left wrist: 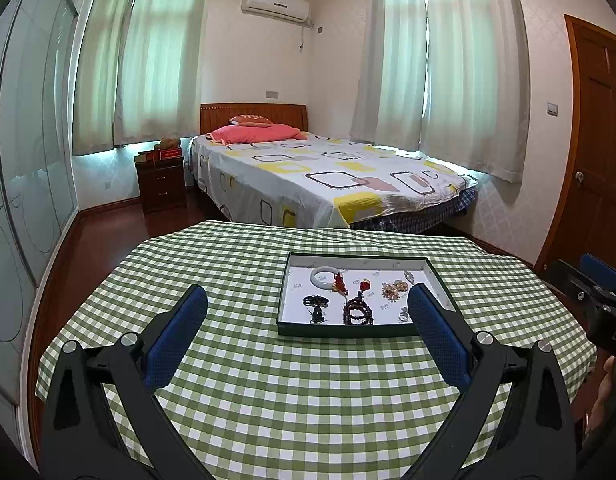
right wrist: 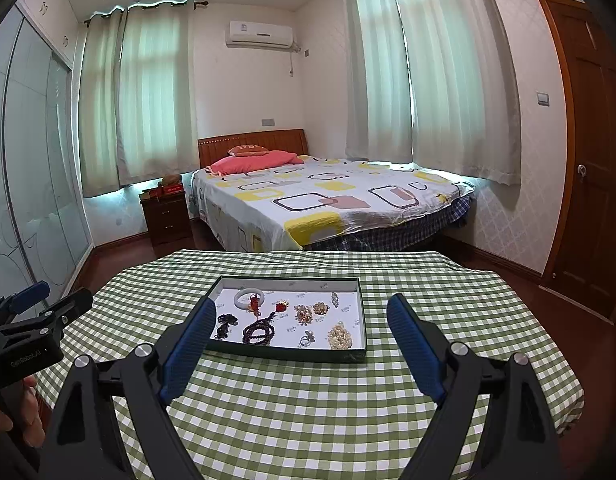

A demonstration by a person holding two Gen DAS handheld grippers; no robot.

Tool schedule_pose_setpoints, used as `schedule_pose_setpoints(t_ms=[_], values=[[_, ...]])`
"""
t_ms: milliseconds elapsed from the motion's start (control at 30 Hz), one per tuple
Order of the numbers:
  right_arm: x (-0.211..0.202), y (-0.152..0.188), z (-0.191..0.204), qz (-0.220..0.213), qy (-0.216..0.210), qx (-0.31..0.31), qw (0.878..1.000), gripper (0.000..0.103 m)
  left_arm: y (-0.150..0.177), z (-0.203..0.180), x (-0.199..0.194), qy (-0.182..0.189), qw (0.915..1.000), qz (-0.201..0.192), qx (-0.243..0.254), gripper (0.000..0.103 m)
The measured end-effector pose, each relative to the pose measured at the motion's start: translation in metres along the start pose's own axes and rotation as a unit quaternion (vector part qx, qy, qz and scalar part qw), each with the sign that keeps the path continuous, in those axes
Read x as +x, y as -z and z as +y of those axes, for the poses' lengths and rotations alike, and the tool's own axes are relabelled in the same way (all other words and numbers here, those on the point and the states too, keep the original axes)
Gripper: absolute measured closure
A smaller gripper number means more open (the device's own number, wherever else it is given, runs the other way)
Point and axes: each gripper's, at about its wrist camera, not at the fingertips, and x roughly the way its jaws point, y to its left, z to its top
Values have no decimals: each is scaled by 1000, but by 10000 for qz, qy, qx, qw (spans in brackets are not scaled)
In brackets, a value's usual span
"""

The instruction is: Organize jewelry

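A shallow dark green tray [left wrist: 348,332] [right wrist: 284,354] with a white lining lies on the green checked tablecloth [left wrist: 292,392]. In it are a white bangle [left wrist: 324,277] [right wrist: 248,298], a dark bead bracelet [left wrist: 358,312] [right wrist: 258,332], a red pendant [left wrist: 339,282], a black beaded piece [left wrist: 316,304], gold-coloured clusters [left wrist: 394,290], a small ring [right wrist: 306,340] and a pearl cluster [right wrist: 340,336]. My left gripper [left wrist: 307,292] hovers in front of the tray, open and holding nothing. My right gripper [right wrist: 301,304] stands likewise, open and holding nothing, short of the tray's near wall.
The table's rounded far edge [right wrist: 308,254] faces a bed [right wrist: 328,204]. A nightstand [right wrist: 168,216] and sliding glass wardrobe doors [right wrist: 28,200] are on the left, a wooden door [right wrist: 592,160] on the right. A hand [right wrist: 16,412] holds the left gripper's handle.
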Motion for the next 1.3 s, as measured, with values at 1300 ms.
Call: schedule_pose_setpoints(t_ms=[1300], values=[[1, 0, 2, 11, -9, -10, 10000, 18, 2, 0, -2, 34, 10000, -7, -44, 5]])
